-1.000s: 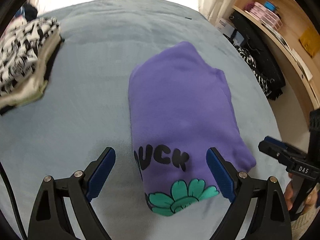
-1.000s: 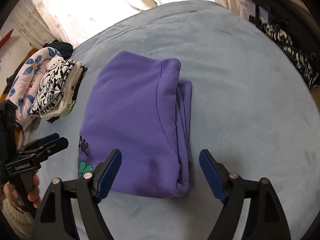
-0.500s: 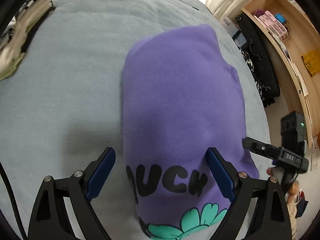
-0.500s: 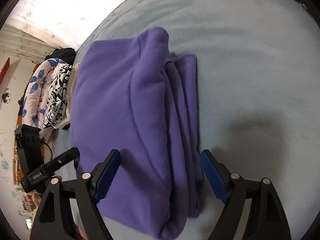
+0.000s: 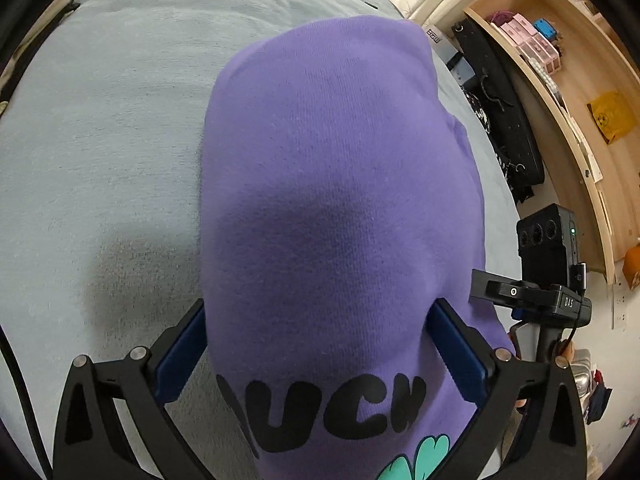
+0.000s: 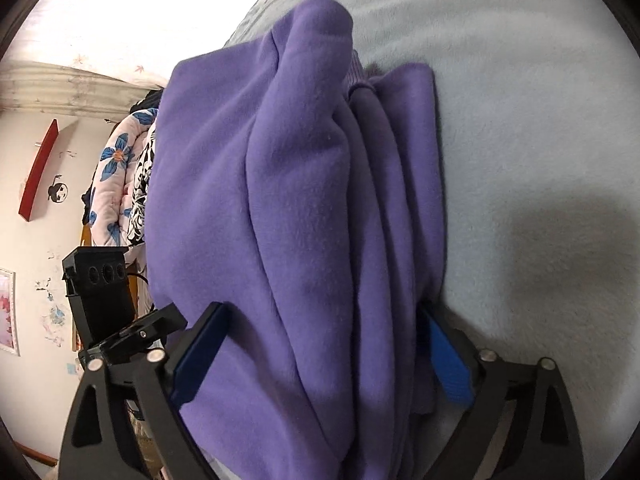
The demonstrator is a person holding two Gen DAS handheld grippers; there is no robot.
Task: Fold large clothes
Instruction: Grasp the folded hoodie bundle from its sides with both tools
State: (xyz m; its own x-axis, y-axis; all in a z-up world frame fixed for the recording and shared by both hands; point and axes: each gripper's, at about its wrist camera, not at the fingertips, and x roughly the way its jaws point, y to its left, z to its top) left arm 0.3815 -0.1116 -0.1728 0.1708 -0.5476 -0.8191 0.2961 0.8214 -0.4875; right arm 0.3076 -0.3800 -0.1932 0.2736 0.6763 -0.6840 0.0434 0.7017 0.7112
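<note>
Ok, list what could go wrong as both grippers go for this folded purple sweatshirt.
1. The left gripper straddles the whole width of the purple sweatshirt, jaws opening; closing may bunch the top layer only.
2. By the right gripper, loose stacked layers show along the open side; a lift could let them slip and unfold.
3. The two grippers sit close together and may collide.

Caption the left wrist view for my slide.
Left gripper, jaws opening, straddles a folded purple sweatshirt on the grey bed.
</note>
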